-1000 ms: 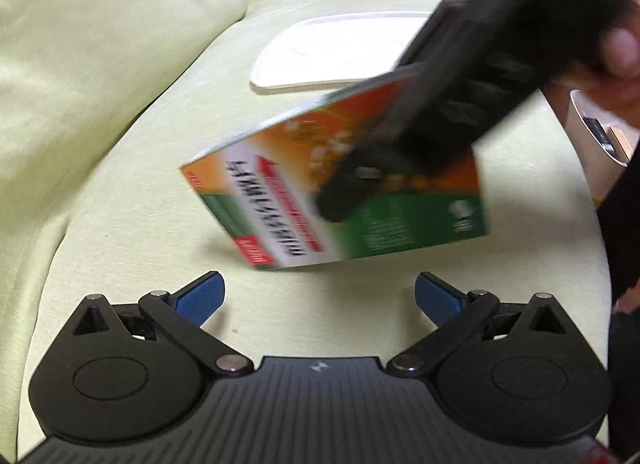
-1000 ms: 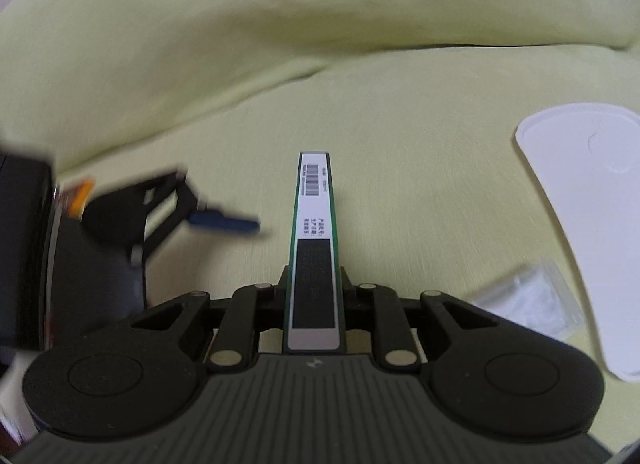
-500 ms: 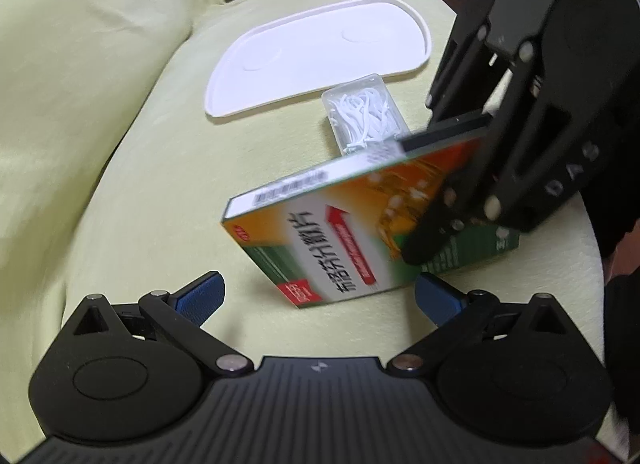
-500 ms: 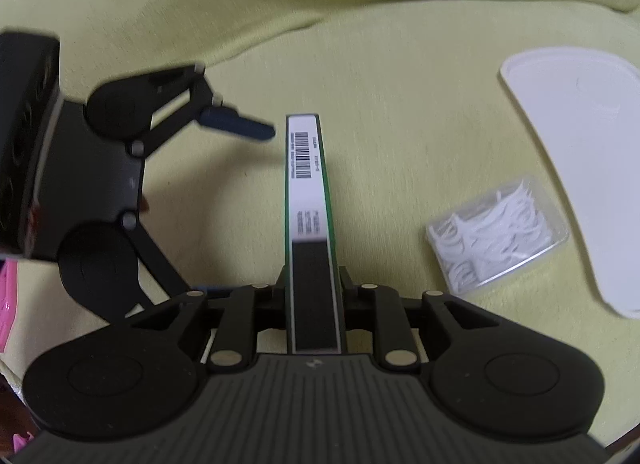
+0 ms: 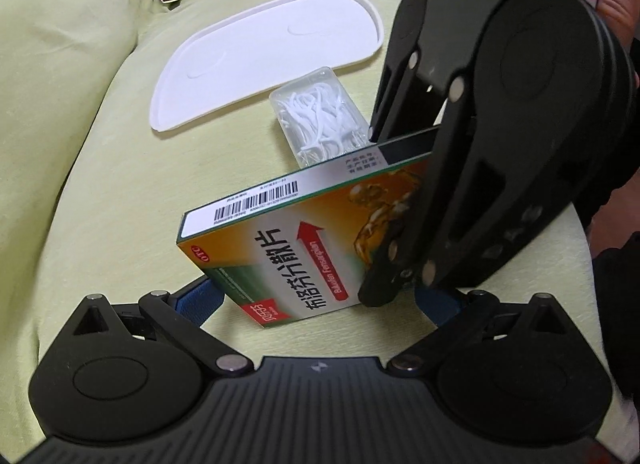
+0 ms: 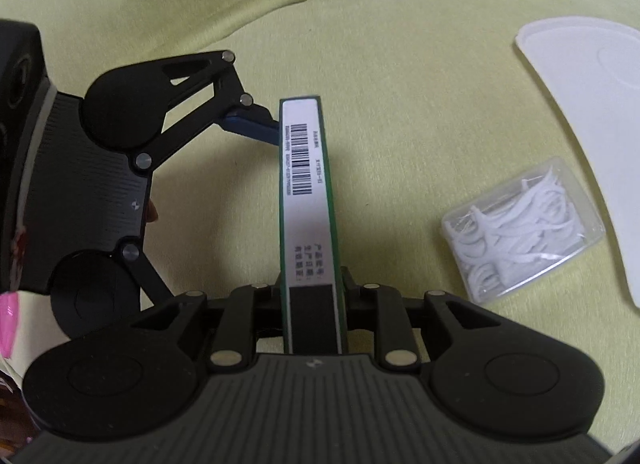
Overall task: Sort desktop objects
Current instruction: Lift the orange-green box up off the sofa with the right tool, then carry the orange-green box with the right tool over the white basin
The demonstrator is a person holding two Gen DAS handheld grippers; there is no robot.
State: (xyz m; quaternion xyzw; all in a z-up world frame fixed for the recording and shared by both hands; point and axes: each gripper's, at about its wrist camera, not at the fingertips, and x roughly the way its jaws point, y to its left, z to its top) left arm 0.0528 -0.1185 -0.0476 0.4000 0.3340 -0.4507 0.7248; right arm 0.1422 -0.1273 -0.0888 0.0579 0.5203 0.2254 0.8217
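Cardboard medicine box [image 6: 310,200], light and crushable, sits clenched on its broad faces in the right gripper [image 6: 312,304]; left gripper [image 5: 316,300], spread wide, brackets its lower corner.

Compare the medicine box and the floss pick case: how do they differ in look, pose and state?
The medicine box is opaque printed card in orange and green; the floss pick case is clear plastic showing white picks. The box stands on edge, while the case lies flat. The box is clamped in the right tongs; the case is untouched. Both sit near the white tray.
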